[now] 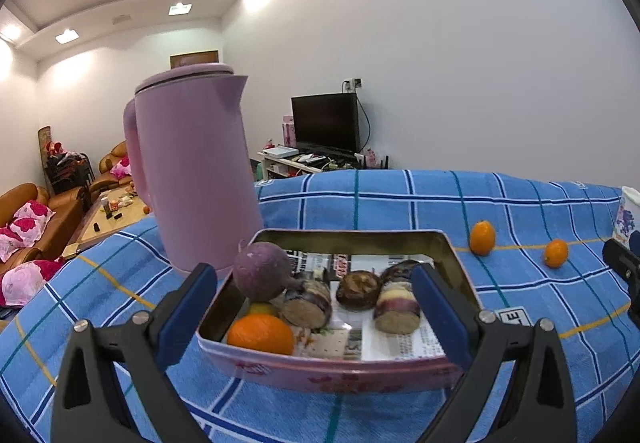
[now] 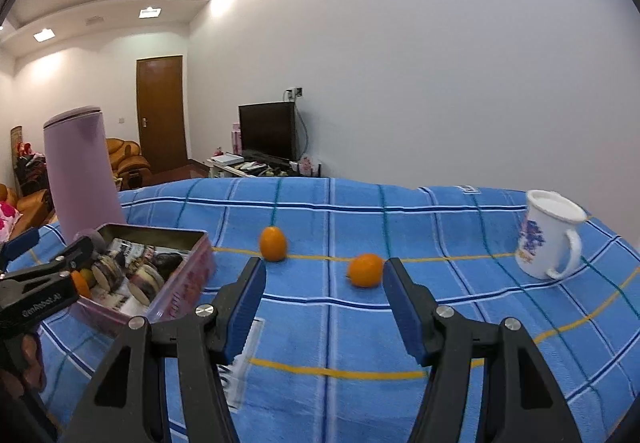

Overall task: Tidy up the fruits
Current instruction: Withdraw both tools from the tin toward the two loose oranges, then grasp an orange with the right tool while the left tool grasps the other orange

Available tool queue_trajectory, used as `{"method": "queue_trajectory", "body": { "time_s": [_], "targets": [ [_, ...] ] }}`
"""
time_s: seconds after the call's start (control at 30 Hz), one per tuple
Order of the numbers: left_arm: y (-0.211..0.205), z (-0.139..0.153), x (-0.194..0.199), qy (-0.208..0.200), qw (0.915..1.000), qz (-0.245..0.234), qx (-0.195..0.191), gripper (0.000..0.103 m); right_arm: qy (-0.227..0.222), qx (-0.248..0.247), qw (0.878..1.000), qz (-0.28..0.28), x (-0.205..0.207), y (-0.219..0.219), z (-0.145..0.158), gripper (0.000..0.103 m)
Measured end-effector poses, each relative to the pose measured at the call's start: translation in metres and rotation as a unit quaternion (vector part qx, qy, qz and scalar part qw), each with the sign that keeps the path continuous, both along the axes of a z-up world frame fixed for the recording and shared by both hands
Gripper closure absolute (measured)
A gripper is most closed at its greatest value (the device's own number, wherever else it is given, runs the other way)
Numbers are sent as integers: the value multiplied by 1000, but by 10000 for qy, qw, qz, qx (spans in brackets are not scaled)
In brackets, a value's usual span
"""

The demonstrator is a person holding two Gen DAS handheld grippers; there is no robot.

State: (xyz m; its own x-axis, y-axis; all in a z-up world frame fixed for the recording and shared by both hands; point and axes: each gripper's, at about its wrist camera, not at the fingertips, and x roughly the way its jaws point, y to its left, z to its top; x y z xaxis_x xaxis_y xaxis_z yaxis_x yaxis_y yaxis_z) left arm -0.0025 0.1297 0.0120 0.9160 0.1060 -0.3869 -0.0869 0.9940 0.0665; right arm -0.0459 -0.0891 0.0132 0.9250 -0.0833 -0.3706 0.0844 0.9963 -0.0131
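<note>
Two small oranges lie loose on the blue checked cloth of the worktop, well apart from the tin. In the left wrist view, the left hand-held gripper (image 1: 312, 295) stands released, its jaws spread about the tin (image 1: 344, 371), which holds an orange (image 1: 260, 333) and cut roots; steadying the tin looks wise. In the right wrist view, the right hand-held gripper (image 2: 324, 295) is released, empty, with the nearer orange (image 2: 365, 270) just beyond its right finger. It should centre on that fruit before closing; the farther orange (image 2: 273, 243) comes later.
</note>
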Motion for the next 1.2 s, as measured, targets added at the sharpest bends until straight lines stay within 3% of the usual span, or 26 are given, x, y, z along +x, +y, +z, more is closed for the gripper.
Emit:
{"method": "queue_trajectory", "body": {
  "time_s": [0.37, 0.73, 0.93, 1.2],
  "targets": [
    [-47, -4, -14, 263, 9983, -520, 12, 3, 163, -56, 9996, -224, -21, -57, 0, 41],
    [-115, -10, -14, 651, 9925, -1029, 65, 3, 860, 44, 9960, -240, -4, -107, -12, 41],
    [-134, -7, -3, 829, 9902, -1113, 137, 3, 1359, 296, 9898, 306, 33, -115, -17, 41],
    [-110, 23, 32, 786, 9939, -772, 24, 4, 1913, 798, 9730, 1014, 115, -96, -25, 41]
  ]
}}
